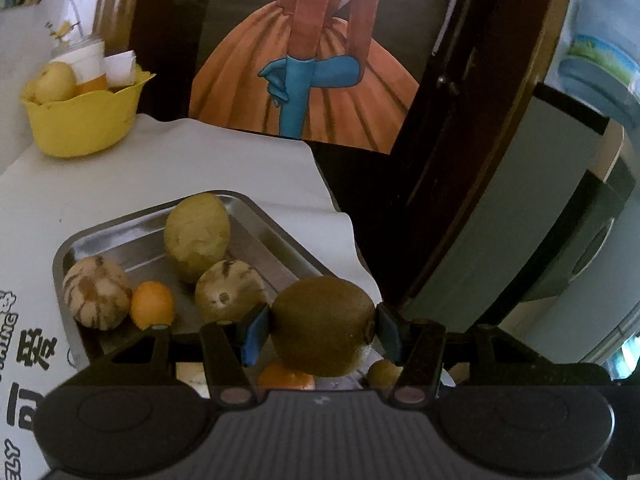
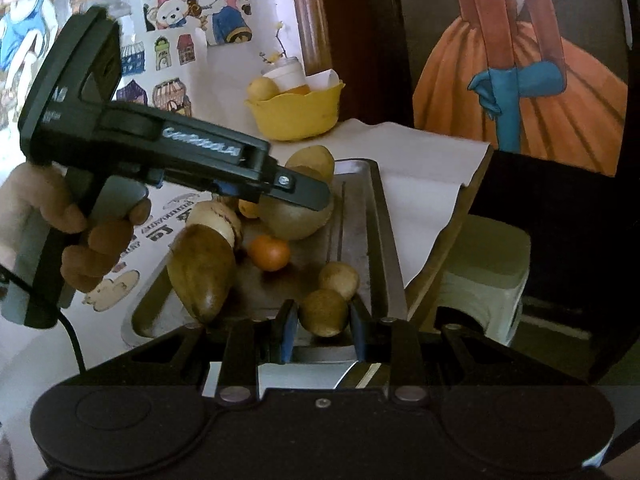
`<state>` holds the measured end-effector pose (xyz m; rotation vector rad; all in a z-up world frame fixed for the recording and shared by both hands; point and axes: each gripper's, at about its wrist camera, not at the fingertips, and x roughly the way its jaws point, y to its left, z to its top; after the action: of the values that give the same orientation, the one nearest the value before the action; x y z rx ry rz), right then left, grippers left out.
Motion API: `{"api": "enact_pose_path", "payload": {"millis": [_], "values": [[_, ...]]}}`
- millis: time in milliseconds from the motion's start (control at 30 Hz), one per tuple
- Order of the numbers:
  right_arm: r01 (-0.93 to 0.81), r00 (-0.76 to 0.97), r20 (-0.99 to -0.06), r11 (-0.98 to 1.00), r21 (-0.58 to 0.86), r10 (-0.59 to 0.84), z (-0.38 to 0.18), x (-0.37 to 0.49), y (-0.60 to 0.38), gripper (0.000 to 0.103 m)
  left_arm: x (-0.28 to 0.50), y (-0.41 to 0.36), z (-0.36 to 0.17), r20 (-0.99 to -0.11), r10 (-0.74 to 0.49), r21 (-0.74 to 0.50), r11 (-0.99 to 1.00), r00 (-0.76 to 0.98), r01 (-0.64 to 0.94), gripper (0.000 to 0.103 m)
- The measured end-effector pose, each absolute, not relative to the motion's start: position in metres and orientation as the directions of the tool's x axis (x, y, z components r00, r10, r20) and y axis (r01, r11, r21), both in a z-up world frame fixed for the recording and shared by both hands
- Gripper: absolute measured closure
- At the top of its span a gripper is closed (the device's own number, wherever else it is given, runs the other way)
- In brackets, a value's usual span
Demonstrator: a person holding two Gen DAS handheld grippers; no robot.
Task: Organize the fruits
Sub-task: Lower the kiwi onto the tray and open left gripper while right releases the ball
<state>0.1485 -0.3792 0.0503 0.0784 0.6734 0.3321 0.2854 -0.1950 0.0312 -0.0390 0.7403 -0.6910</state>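
Note:
My left gripper (image 1: 322, 326) is shut on a brown kiwi (image 1: 322, 326) and holds it above the near end of a steel tray (image 1: 276, 236). The tray holds a yellow-green fruit (image 1: 197, 236), two striped melons (image 1: 96, 298) and a small orange (image 1: 152, 305). In the right wrist view the left gripper (image 2: 296, 200) hangs over the tray (image 2: 376, 216) with the kiwi (image 2: 298, 218). My right gripper (image 2: 323, 320) has its jaws around a small kiwi (image 2: 323, 312) at the tray's near end. A second small kiwi (image 2: 339, 279), an orange (image 2: 269, 253) and a long mango (image 2: 202, 274) lie nearby.
A yellow bowl (image 1: 84, 120) with a pear, cups and paper stands at the table's far left; it also shows in the right wrist view (image 2: 298, 114). A white cloth (image 1: 180, 160) covers the table. A dark door frame (image 1: 460, 160) and a water jug (image 1: 600, 64) stand to the right.

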Motion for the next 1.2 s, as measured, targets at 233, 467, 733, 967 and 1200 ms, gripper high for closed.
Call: {"api": "enact_pose_path", "payload": {"millis": [233,467,733,967,1200], "values": [[-0.281,0.736,-0.603,0.949,0.141,0.308,0.048,0.15,-0.372,0.073,0.294,-0.213,0.03,-0.643,-0.57,-0.257,0.79,0.512,0.557,0.042],[-0.275,0.735,-0.606,0.951,0.144,0.304,0.046,0.153,-0.37,0.072,0.306,-0.223,0.023,-0.669,-0.543,-0.254,0.809,0.508,0.53,0.042],[-0.258,0.739,-0.605,0.954,0.153,0.297,0.045,0.154,-0.371,0.072,0.304,-0.227,0.021,-0.67,-0.53,-0.224,0.812,0.52,0.539,0.041],[-0.257,0.741,-0.602,0.954,0.155,0.298,0.046,0.153,-0.371,0.072,0.303,-0.227,0.021,-0.671,-0.528,-0.22,0.812,0.521,0.54,0.041],[-0.25,0.743,-0.602,0.956,0.156,0.293,0.045,0.153,-0.37,0.072,0.305,-0.226,0.022,-0.675,-0.528,-0.222,0.812,0.516,0.54,0.04]]}}
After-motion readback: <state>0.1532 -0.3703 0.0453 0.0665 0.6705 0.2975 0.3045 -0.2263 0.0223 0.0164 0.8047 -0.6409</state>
